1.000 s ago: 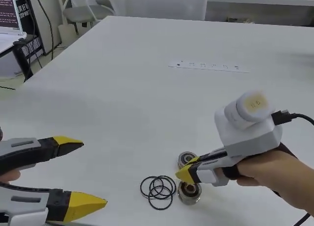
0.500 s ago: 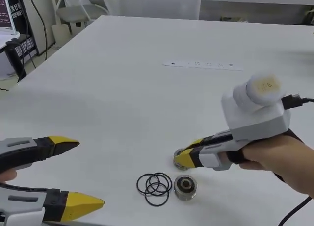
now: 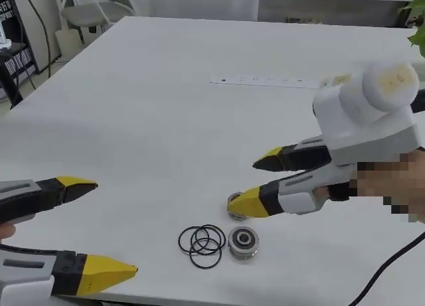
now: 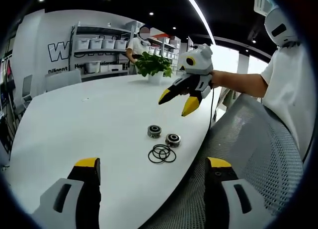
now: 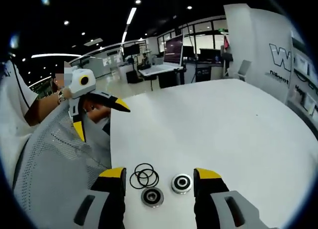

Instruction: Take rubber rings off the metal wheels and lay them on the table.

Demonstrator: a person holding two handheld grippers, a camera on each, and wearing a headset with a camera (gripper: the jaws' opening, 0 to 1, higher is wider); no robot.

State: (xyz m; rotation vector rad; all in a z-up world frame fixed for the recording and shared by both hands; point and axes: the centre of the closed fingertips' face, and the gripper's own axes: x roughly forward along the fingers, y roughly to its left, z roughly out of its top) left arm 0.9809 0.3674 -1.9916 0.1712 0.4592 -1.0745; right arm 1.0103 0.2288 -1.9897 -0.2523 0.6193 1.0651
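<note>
Two small metal wheels lie on the white table [image 3: 153, 120]. One wheel [image 3: 243, 243] lies flat in the open; the other wheel [image 3: 233, 210] is partly hidden behind my right gripper's lower jaw. Several black rubber rings [image 3: 201, 243] lie in a loose pile just left of them. My right gripper [image 3: 244, 183] hovers open above the wheels with nothing between its jaws. In its own view the wheels [image 5: 151, 196] [image 5: 182, 183] and rings [image 5: 143, 177] sit just ahead of it. My left gripper [image 3: 109, 229] is open and empty at the near left, apart from everything; its own view shows the rings [image 4: 162, 153] and wheels [image 4: 154, 131] ahead.
A flat white power strip [image 3: 259, 81] lies far across the table. A chair [image 3: 80, 14] stands beyond the far left corner and plant leaves [image 3: 417, 20] show at the right. The table's near edge runs close below the rings. A person [image 4: 135, 45] stands by distant shelves.
My right gripper's jaws, together at the wheels before, have parted, and it has lifted up and to the right. The nearer wheel now lies flat. The left gripper has held still.
</note>
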